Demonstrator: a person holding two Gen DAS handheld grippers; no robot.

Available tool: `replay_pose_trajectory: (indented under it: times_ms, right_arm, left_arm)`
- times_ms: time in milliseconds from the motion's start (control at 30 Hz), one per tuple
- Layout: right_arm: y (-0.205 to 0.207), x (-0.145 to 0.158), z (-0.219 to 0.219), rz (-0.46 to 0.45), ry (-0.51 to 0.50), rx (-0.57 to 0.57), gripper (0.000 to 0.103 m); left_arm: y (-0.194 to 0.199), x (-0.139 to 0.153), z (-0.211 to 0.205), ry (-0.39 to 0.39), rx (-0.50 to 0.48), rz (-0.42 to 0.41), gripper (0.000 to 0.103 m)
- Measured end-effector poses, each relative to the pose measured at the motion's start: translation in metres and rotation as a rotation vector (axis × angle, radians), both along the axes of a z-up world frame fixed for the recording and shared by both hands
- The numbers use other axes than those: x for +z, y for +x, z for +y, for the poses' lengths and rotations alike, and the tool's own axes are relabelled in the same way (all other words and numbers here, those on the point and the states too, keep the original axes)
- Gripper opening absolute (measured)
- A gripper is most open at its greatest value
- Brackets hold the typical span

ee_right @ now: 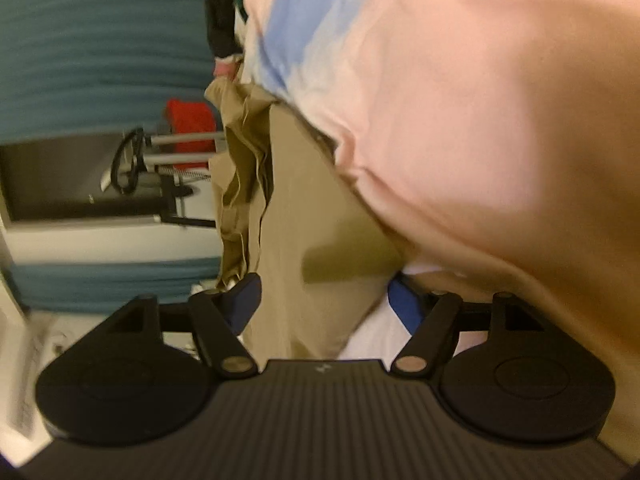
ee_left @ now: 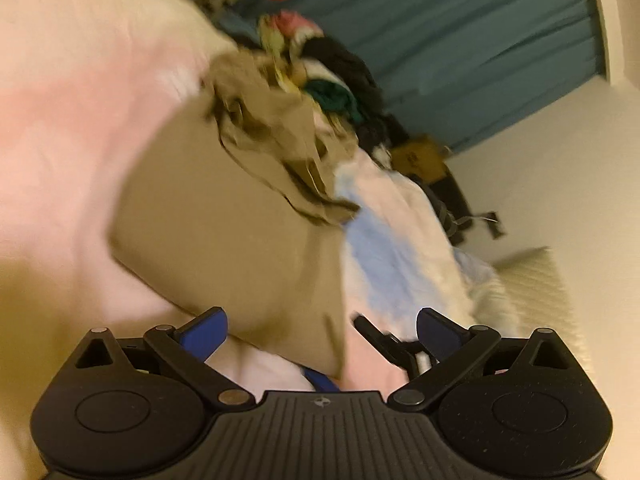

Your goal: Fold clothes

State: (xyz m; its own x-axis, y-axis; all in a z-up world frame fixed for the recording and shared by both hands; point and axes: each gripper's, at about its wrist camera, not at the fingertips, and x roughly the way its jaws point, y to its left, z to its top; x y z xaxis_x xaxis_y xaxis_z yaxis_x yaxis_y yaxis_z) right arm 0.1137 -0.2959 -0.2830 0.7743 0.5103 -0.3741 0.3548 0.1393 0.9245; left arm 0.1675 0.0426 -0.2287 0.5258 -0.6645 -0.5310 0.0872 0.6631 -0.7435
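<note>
A tan garment [ee_left: 224, 216] lies spread over a pink bedsheet [ee_left: 60, 120] at the centre of the left wrist view, its bunched end toward a heap of mixed clothes [ee_left: 328, 76] at upper centre. The left hand-held gripper [ee_left: 322, 332] has its blue pads wide apart at the garment's near corner. In the blurred right wrist view, the right hand-held gripper [ee_right: 326, 300] likewise stands spread, tan cloth [ee_right: 304, 240] hanging between its pads. Teal curtains [ee_left: 480, 40] fill the upper right.
</note>
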Motion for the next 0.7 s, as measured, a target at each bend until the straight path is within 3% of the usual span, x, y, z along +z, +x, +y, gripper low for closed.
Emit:
replay_pose_trajectory:
  times_ms: [100, 167, 233, 300, 433, 533, 700]
  right_arm:
    - [0.009, 0.002, 0.006, -0.011, -0.049, 0.035, 0.066]
    - [0.013, 0.003, 0.010, -0.014, -0.070, 0.062, 0.054]
    - [0.017, 0.001, 0.010, -0.009, -0.064, 0.081, 0.022]
    - [0.018, 0.002, 0.008, -0.018, -0.050, 0.090, 0.013]
    - [0.019, 0.025, 0.007, -0.127, -0.061, 0.092, 0.009]
    - [0.014, 0.053, 0.010, -0.233, -0.157, 0.105, 0.008]
    - [0.012, 0.050, 0.000, -0.229, -0.143, 0.081, 0.008]
  left_arm:
    - [0.007, -0.007, -0.001, -0.120, -0.045, 0.038, 0.102]
    - [0.013, -0.020, -0.009, -0.159, -0.076, 0.086, 0.102]
    - [0.018, -0.031, -0.013, -0.186, -0.094, 0.122, 0.101]
    - [0.022, -0.039, -0.017, -0.206, -0.104, 0.150, 0.101]
    - [0.025, -0.043, -0.015, -0.261, -0.065, 0.142, 0.101]
    - [0.026, -0.046, -0.003, -0.263, 0.059, 0.150, 0.100]
    - [0.021, -0.052, 0.027, -0.242, 0.275, 0.133, 0.090]
